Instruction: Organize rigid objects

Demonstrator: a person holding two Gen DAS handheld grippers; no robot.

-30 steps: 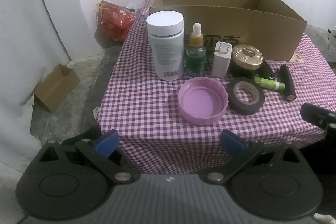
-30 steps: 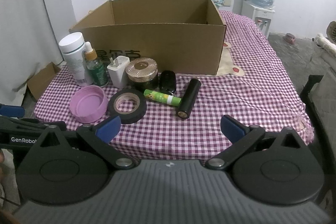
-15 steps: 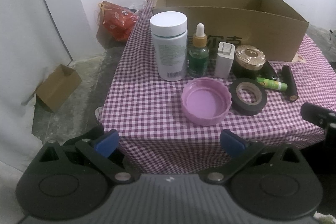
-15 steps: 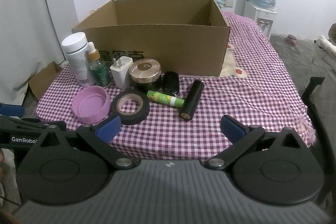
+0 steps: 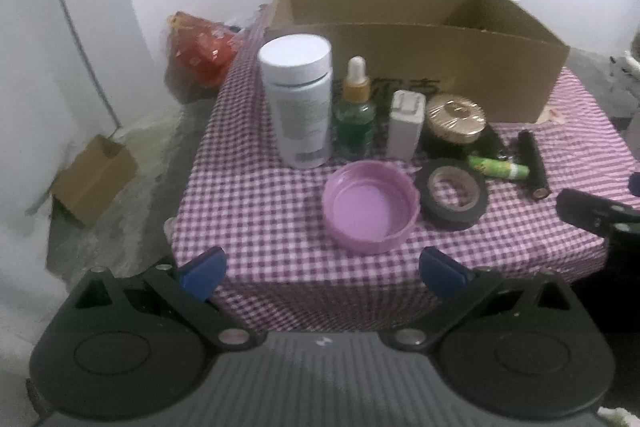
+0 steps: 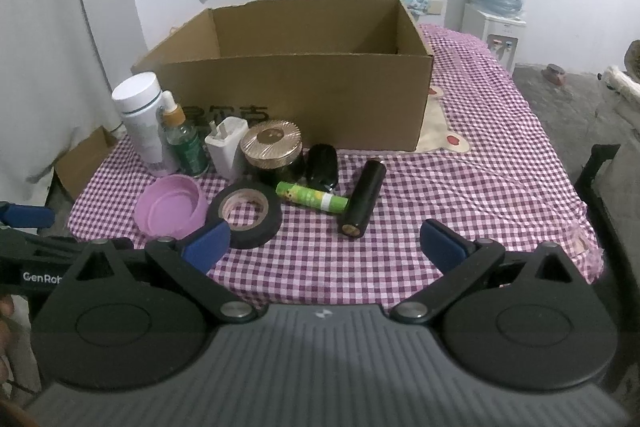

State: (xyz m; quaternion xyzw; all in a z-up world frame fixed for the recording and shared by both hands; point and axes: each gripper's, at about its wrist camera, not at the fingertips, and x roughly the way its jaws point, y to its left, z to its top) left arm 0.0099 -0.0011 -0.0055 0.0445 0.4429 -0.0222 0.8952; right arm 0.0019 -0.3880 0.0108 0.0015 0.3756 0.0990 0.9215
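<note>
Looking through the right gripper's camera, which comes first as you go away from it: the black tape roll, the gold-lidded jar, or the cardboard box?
From the right gripper, in the right wrist view:
1. Black tape roll, nearest, lying flat just ahead, toward the left finger.
2. Gold-lidded jar, behind the tape, mid-table.
3. Cardboard box, farthest, open-topped, standing behind the whole row.

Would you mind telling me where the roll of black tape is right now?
The roll of black tape lies flat near the table's front edge, between the pink lid on its left and the green tube on its right.
</note>
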